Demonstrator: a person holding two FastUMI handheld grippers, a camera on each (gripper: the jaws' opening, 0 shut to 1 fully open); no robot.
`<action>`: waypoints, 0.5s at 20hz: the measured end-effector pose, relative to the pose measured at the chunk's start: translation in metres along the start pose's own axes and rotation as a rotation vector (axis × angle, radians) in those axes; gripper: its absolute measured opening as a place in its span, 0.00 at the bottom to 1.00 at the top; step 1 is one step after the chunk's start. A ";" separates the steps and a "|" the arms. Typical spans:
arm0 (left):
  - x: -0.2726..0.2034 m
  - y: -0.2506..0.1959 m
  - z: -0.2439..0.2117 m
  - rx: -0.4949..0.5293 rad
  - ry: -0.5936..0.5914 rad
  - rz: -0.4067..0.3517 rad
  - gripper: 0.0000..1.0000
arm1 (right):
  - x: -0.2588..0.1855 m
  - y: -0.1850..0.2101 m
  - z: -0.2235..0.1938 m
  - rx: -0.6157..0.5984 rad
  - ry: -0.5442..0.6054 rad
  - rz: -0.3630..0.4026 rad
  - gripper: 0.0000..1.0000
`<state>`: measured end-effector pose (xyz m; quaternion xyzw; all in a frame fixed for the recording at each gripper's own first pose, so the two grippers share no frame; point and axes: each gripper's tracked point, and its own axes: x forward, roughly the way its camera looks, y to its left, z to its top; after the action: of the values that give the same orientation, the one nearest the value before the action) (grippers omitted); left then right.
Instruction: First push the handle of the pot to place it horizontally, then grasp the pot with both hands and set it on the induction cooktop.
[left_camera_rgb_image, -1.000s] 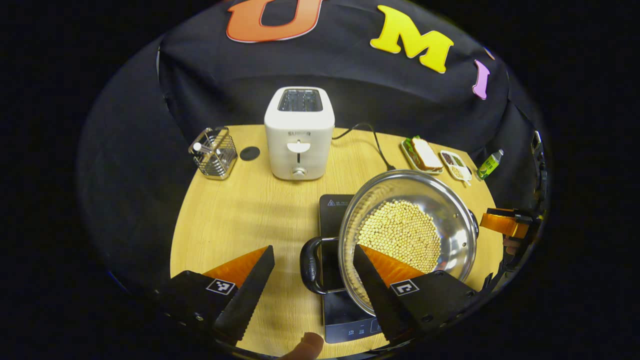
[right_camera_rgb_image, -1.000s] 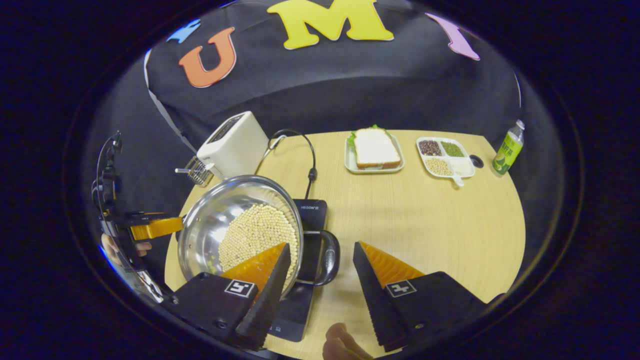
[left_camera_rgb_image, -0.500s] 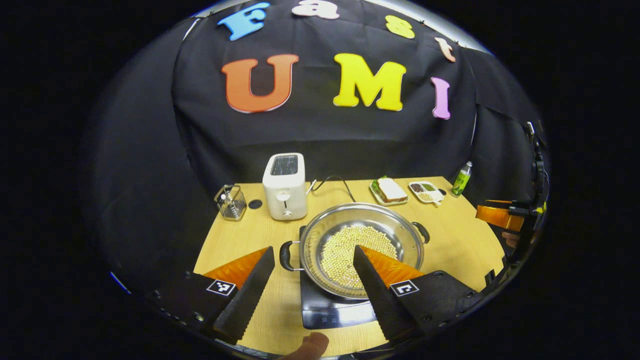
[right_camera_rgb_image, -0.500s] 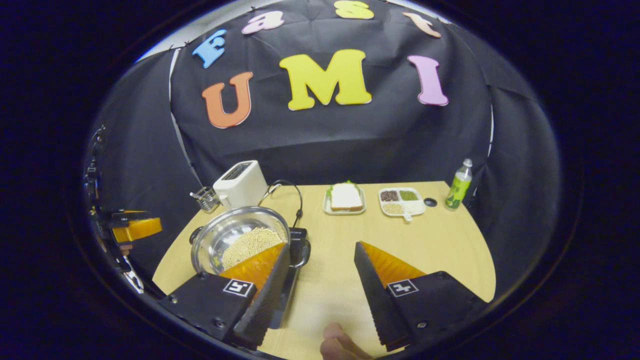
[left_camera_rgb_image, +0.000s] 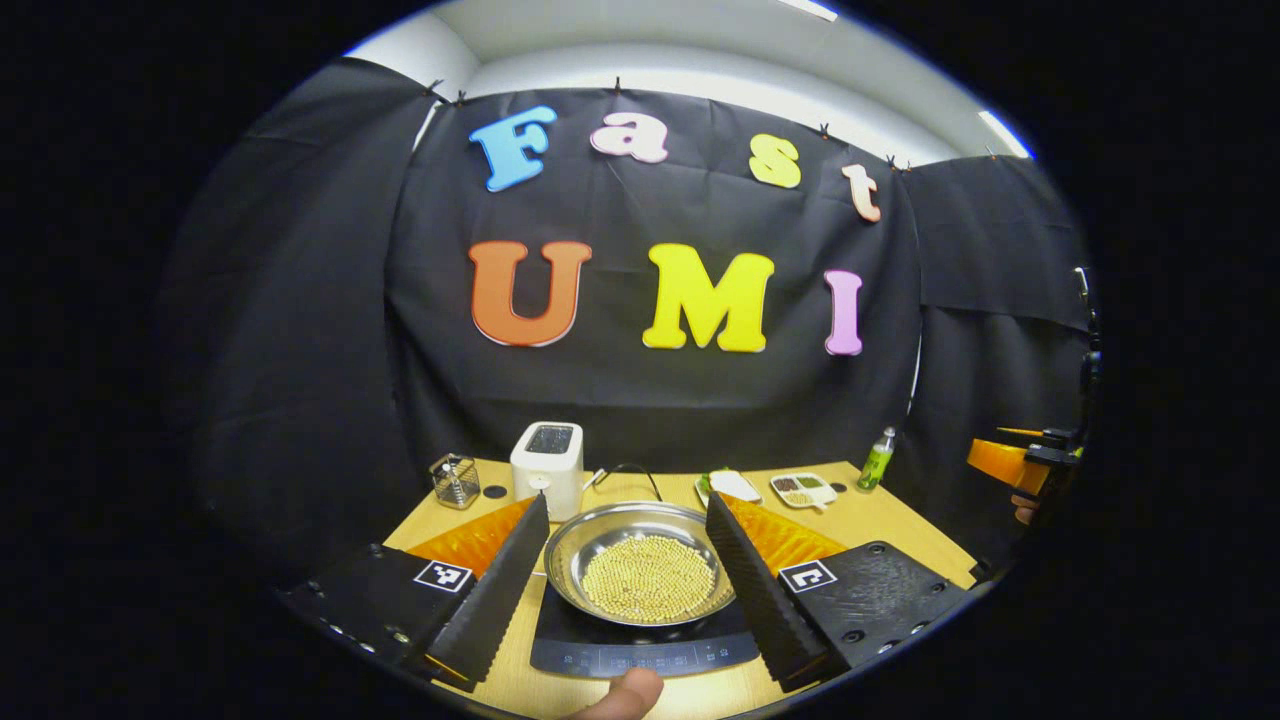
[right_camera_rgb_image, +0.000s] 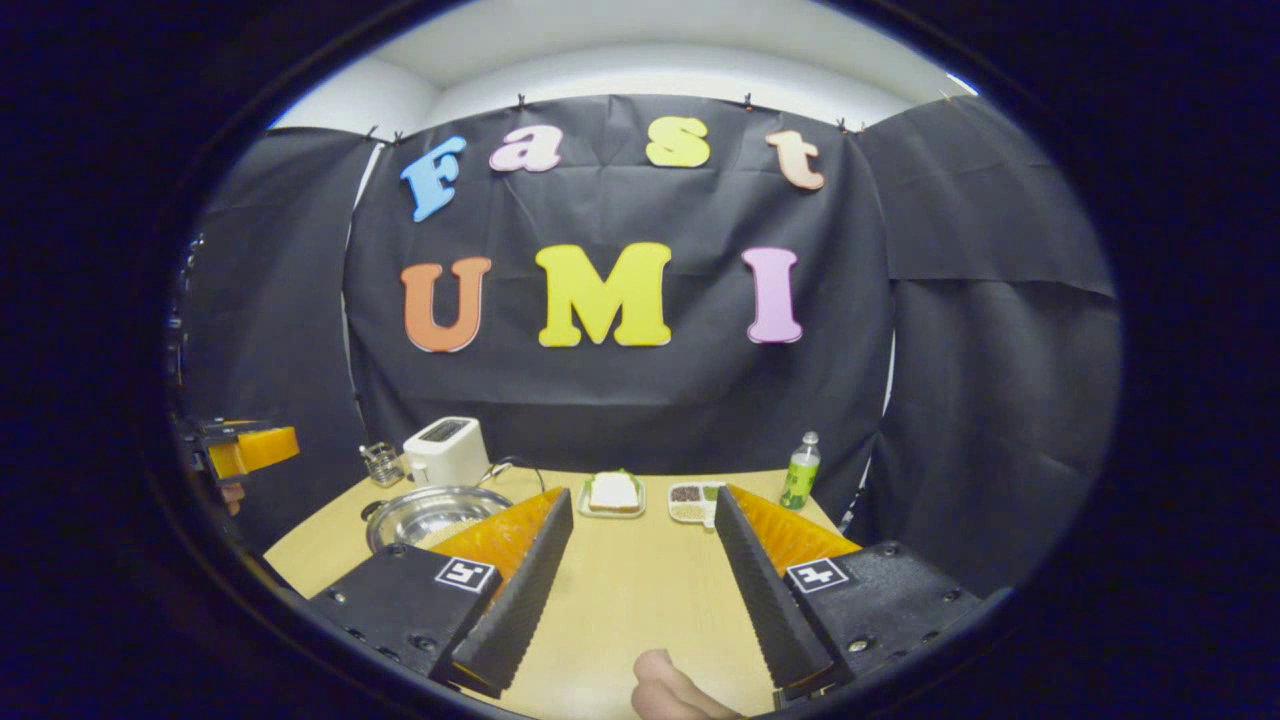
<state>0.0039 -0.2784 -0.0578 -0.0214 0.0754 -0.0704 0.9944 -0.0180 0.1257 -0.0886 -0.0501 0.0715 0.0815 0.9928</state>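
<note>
The pot (left_camera_rgb_image: 640, 560) of beans sits on the cooktop (left_camera_rgb_image: 640, 648) on the counter (right_camera_rgb_image: 640, 600). Left tool (left_camera_rgb_image: 625, 512) and right tool (right_camera_rgb_image: 640, 505) are both apart, holding nothing.

Nothing I can read from here. The cooktop (left_camera_rgb_image: 640, 650) shows a row of pale marks along its front edge, too small to make out. The bottle (right_camera_rgb_image: 798, 472) wears a green label, its print too blurred for me.
</note>
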 end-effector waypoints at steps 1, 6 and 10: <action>-0.005 -0.001 0.008 0.001 -0.039 0.008 0.96 | -0.009 -0.005 0.007 0.001 -0.026 -0.012 0.92; -0.041 -0.026 0.026 0.015 -0.153 -0.017 0.95 | -0.051 -0.035 0.036 -0.010 -0.176 -0.112 1.00; -0.069 -0.035 0.031 -0.019 -0.218 -0.013 0.95 | -0.073 -0.040 0.031 0.005 -0.206 -0.111 1.00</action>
<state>-0.0634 -0.3021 -0.0147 -0.0390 -0.0325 -0.0732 0.9960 -0.0786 0.0786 -0.0432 -0.0426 -0.0337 0.0311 0.9980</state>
